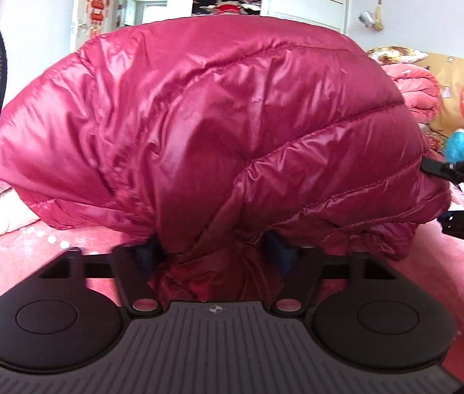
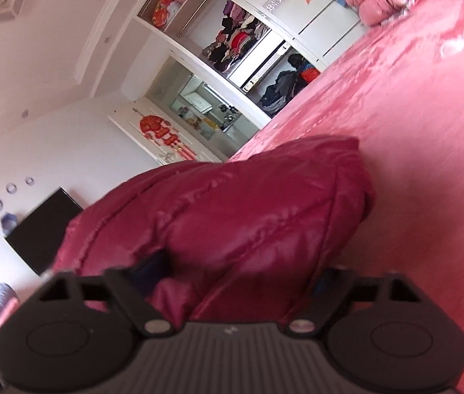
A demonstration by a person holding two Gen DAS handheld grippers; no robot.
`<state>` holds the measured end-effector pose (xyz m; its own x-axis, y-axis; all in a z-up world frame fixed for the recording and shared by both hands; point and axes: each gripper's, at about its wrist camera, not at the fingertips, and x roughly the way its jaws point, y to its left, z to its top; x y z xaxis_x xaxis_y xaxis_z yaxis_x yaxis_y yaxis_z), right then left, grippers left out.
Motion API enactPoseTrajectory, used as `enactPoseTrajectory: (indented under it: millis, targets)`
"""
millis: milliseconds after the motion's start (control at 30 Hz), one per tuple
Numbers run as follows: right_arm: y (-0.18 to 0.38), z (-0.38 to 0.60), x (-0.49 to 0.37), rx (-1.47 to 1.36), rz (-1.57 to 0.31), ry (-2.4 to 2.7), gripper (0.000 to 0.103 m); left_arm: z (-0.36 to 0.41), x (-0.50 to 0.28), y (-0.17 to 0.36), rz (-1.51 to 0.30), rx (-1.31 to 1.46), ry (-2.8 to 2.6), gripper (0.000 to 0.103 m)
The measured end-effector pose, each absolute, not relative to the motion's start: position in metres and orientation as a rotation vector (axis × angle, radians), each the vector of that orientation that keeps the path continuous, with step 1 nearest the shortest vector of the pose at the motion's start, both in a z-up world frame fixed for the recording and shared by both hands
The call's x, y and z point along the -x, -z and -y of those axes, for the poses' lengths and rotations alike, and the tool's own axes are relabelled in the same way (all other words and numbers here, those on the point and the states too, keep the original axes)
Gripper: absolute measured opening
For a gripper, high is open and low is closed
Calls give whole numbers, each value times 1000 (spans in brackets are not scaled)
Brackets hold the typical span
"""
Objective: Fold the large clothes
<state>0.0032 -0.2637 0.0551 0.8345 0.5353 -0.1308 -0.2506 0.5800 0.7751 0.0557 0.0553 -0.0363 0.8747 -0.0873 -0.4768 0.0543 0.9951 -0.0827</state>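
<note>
Jacket [image 1: 199, 124] first: a shiny magenta quilted down jacket, bunched into a puffy mound, lifted partly off the pink bedspread [image 1: 18, 262] with its left end sagging onto the cover. The left gripper [image 1: 217, 249] has a gathered fold of the jacket's lower edge pinched between its two blue-padded fingers [image 1: 148, 254], the fabric crumpling down between them. In the left wrist view the right gripper [image 1: 455, 177] reaches in from the right edge of the frame and meets the jacket's far side. In its own tilted view, the right gripper [image 2: 242, 282] has quilted fabric [image 2: 232, 216] filling the space between its fingers, clamped on a thick roll of it. Behind the bed, an open wardrobe [image 2: 242, 39] shows hanging clothes, and folded pink quilts [image 1: 419, 88] sit toward the bed's far right corner.
</note>
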Motion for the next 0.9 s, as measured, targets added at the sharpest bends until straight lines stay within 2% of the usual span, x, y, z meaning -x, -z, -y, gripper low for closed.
enactPoseTrajectory:
  millis: [33,67,133,200,300,400,500,900]
  targets:
    - [-58,261,-1,-826,-373,-471,54,-56,-55,35,-504,76,67,54]
    - [-62,257,1,-809,-380,-460,40,-55,-54,33,-506,78,61,50]
    - [-69,253,4,-786,-387,-456,29,-53,-50,30,-503,64,53,37]
    - [-77,249,12,-773,-385,-458,22,-49,-46,24,-496,50,52,30]
    - [-90,240,26,-717,-362,-460,18,-43,-39,16,-482,30,59,23]
    - [-106,235,50,-660,-329,-457,14,-41,-25,5,-464,20,81,20]
    - [-120,227,77,-584,-289,-428,10,-41,-6,-6,-444,27,104,19]
    - [-194,184,175,-360,-170,-343,5,-51,88,-63,-328,-9,243,17]
